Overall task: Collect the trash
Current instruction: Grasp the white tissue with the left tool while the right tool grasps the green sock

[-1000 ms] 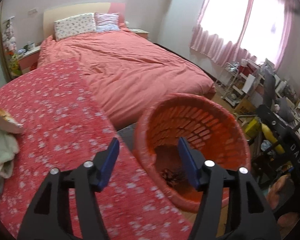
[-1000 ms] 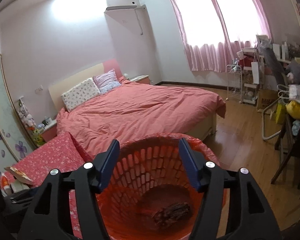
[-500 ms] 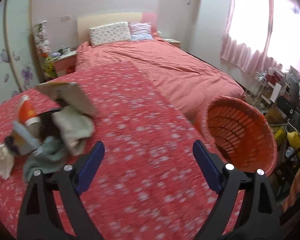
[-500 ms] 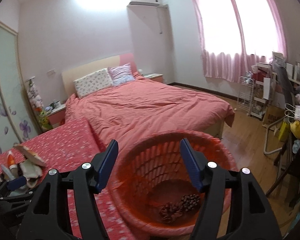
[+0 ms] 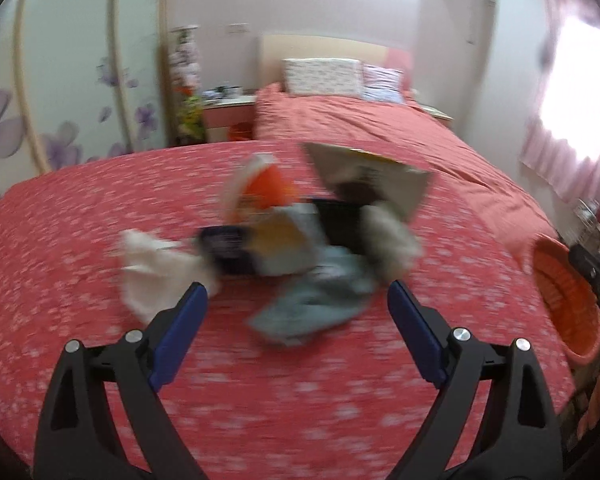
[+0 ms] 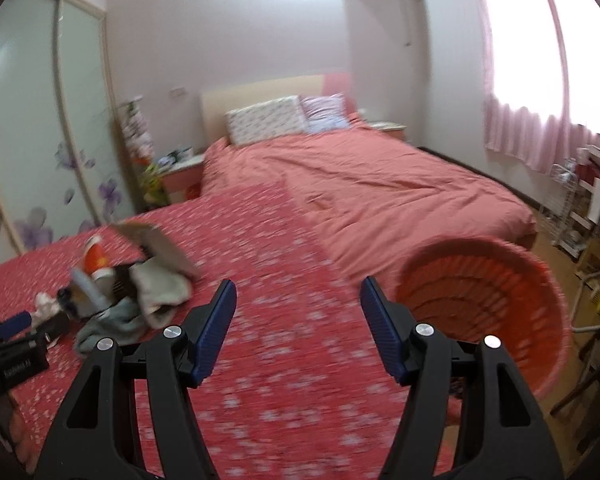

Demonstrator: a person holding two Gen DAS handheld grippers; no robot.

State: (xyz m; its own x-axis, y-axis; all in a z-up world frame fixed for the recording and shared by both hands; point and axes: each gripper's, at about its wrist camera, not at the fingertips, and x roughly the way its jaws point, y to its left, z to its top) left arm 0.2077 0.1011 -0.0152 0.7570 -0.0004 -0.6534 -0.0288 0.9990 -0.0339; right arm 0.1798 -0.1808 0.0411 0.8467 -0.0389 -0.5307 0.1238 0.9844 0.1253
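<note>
Now swung off the orange basket (image 5: 568, 300) toward the trash pile (image 5: 284, 240) on the red table (image 5: 80, 240); left hand-held gripper (image 5: 298, 302) wide and empty (right hand-held gripper (image 6: 298, 304) half-open, empty too), next grab lined up.

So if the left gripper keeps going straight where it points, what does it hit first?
Probably the crumpled pale blue cloth at the near edge of the trash pile; the left gripper is open and empty. Blur makes depth uncertain.
</note>
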